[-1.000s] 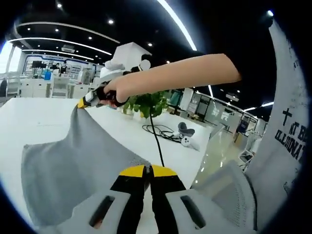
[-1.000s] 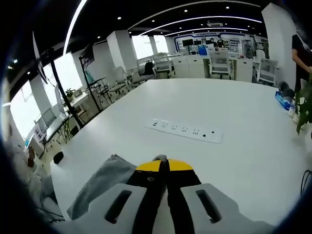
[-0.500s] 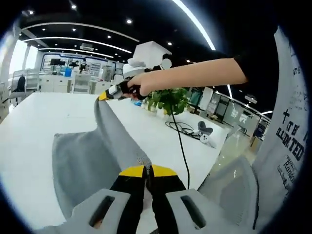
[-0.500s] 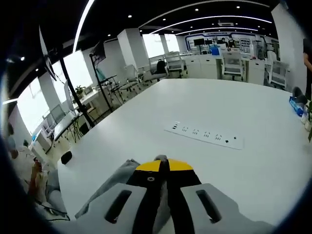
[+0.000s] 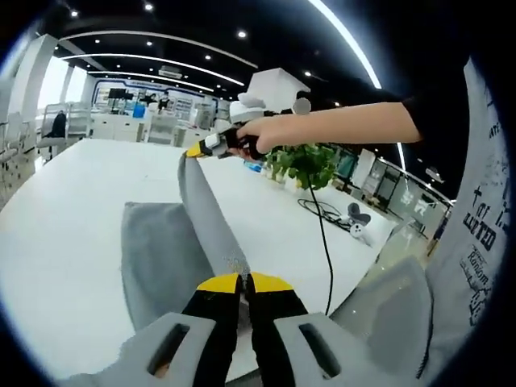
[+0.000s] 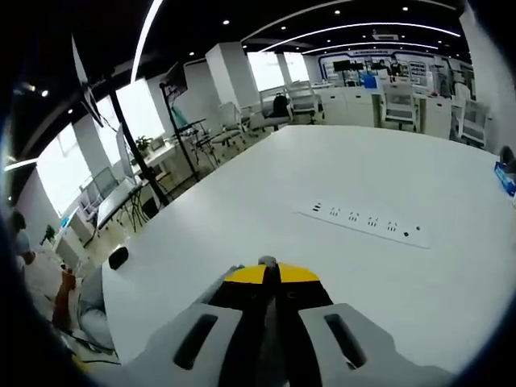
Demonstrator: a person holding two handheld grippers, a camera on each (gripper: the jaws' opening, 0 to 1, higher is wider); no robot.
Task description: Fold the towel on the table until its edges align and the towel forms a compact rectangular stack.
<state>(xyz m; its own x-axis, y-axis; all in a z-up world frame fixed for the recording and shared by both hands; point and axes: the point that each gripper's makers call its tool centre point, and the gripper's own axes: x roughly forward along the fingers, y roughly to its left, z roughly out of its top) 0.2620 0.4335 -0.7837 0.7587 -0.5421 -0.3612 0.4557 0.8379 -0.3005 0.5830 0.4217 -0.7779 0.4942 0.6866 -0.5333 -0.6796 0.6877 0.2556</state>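
Note:
A grey towel (image 5: pixel 161 258) hangs over the white table (image 5: pixel 64 218), stretched into a taut ridge between both grippers. My left gripper (image 5: pixel 244 280) is shut on its near corner, where the cloth enters the yellow-tipped jaws. My right gripper (image 5: pixel 193 151), held by a hand, pinches the far corner, lifted above the table. In the right gripper view, that gripper (image 6: pixel 270 268) is shut, with a sliver of towel (image 6: pixel 232 271) at the left of its jaws.
A white power strip (image 6: pixel 367 222) lies on the table (image 6: pixel 266 185) ahead of the right gripper. A potted plant (image 5: pixel 310 161), a black cable (image 5: pixel 326 234) and a controller (image 5: pixel 359 219) sit toward the table's far right. Chairs and desks stand beyond the table edge.
The right gripper has carried its towel corner across, so the raised cloth has narrowed from a wide sheet into a thin ridge. Less towel shows beside the right jaws.

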